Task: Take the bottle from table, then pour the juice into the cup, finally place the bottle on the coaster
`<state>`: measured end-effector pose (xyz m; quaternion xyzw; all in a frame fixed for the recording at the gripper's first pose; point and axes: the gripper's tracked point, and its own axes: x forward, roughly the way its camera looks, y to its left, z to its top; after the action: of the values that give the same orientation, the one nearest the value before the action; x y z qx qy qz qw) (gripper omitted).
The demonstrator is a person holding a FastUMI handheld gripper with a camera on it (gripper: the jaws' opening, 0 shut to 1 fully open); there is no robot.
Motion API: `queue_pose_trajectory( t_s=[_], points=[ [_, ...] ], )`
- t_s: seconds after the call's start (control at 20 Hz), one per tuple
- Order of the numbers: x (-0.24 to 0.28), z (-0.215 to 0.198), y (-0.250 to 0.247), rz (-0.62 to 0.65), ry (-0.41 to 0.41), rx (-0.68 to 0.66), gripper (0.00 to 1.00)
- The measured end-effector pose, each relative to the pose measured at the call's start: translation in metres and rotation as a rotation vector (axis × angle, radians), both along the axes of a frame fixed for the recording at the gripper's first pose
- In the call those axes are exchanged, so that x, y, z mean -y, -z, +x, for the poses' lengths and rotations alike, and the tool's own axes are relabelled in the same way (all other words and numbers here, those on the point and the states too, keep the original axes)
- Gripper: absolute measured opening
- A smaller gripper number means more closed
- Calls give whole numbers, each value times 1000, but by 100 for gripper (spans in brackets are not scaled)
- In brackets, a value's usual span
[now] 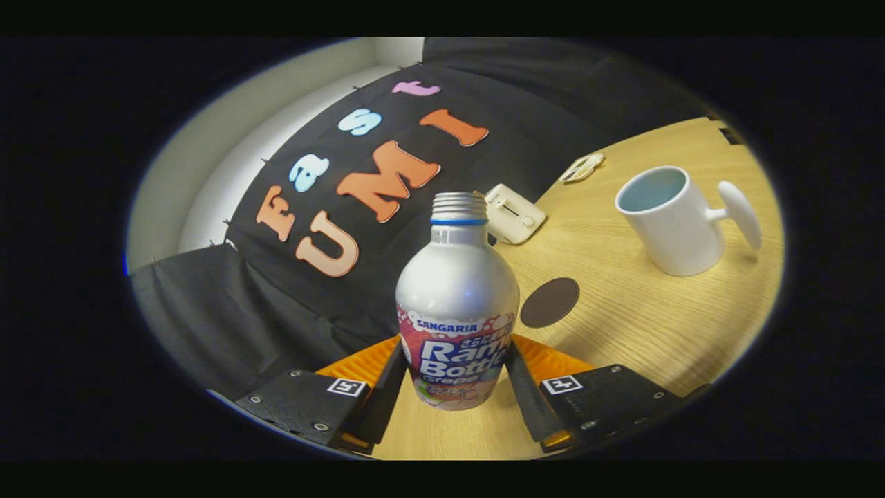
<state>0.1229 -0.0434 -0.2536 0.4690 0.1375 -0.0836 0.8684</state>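
A: Booth, wooden table (643,325): the gripper (456,377) clasps the bottle (456,311) low on its labelled belly, both fingers pressing its sides; the bottle stands uncapped between them; whether its base rests on the wood, I cannot tell.

B: Handling? It looks like thin metal, stiff, smooth, likely slippery; with juice inside, probably bottom-heavy; a hold on the wide lower body seems safest.

A: Beyond the fingers, a dark round coaster (550,302) lies just beside the bottle; the white cup (667,218) stands farther off, upright, handle turned away; small white items sit near the black cloth wall (276,304).
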Motion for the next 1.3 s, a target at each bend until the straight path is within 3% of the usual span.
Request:
queue_pose_trajectory(
  t_s=[1.3],
  points=[
    [31,12,-27,539,219,122,76]
  ],
)
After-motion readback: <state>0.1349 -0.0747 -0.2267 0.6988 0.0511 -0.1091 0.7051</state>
